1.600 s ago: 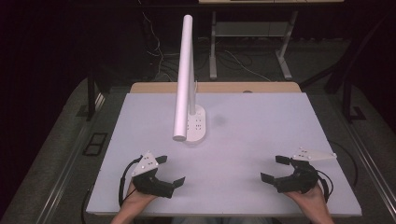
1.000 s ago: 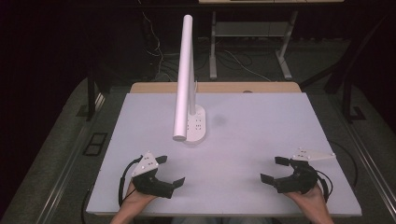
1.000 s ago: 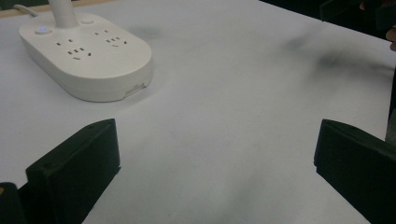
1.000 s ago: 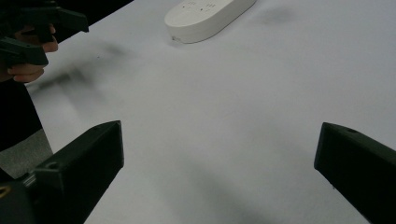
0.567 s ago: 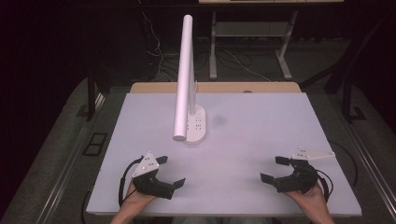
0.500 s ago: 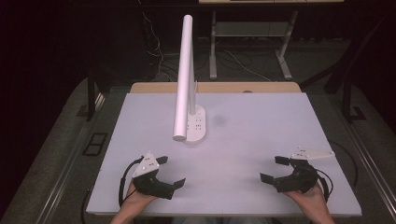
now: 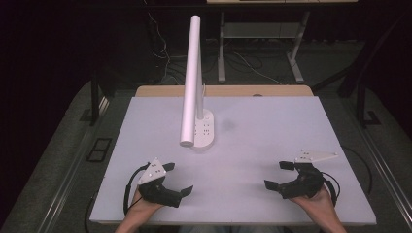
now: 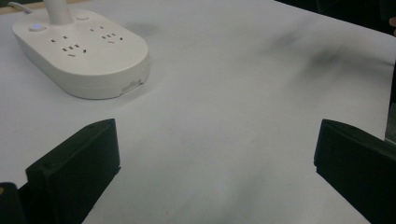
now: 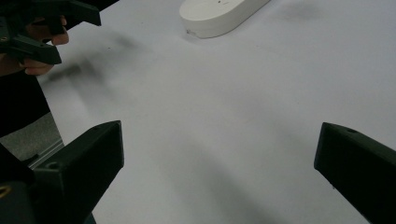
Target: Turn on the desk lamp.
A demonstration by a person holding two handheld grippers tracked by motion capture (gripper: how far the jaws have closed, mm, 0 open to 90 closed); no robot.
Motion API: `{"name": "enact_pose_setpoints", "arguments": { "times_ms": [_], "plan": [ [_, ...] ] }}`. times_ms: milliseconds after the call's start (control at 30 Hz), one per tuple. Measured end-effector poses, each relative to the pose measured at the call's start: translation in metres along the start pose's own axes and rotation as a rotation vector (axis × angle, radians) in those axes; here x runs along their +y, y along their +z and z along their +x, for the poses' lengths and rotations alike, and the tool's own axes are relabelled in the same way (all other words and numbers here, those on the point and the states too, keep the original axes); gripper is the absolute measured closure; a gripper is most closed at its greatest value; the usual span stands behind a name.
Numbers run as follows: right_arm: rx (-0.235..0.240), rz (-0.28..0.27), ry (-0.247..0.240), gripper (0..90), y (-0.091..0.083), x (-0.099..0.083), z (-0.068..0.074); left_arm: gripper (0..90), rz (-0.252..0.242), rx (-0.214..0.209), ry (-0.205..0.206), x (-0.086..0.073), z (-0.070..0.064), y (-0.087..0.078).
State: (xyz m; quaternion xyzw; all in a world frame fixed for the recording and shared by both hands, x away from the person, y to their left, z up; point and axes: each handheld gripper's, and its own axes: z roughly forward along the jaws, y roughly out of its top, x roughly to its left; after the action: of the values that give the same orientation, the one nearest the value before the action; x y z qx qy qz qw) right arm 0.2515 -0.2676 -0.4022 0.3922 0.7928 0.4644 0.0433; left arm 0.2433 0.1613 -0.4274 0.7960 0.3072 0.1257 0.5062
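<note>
A white desk lamp stands mid-table, its oval base (image 7: 204,131) carrying sockets and its long tube head (image 7: 192,82) slanting up toward the camera. My left gripper (image 7: 178,178) rests near the table's front left, open, with nothing between its jaws. In the left gripper view the gripper (image 8: 215,177) faces the lamp base (image 8: 81,51), which lies well ahead at the upper left. My right gripper (image 7: 277,174) sits at the front right, also open and holding nothing. The right gripper view looks past the gripper (image 9: 217,172) to the lamp base (image 9: 219,11) far ahead.
The white table top (image 7: 272,126) spreads wide between and ahead of both grippers. A wooden strip (image 7: 228,91) runs along its far edge. In the right gripper view the other hand and its gripper (image 9: 42,28) appear at the upper left. Dark floor and cables lie beyond.
</note>
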Motion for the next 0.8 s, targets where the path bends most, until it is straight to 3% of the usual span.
{"name": "enact_pose_setpoints", "arguments": {
  "times_ms": [800],
  "plan": [
    [0.05,0.035,-0.026,0.9,0.008,0.034,-0.002,0.0,0.001,0.002,-0.001,0.0,0.0,-0.001]
  ]
}}
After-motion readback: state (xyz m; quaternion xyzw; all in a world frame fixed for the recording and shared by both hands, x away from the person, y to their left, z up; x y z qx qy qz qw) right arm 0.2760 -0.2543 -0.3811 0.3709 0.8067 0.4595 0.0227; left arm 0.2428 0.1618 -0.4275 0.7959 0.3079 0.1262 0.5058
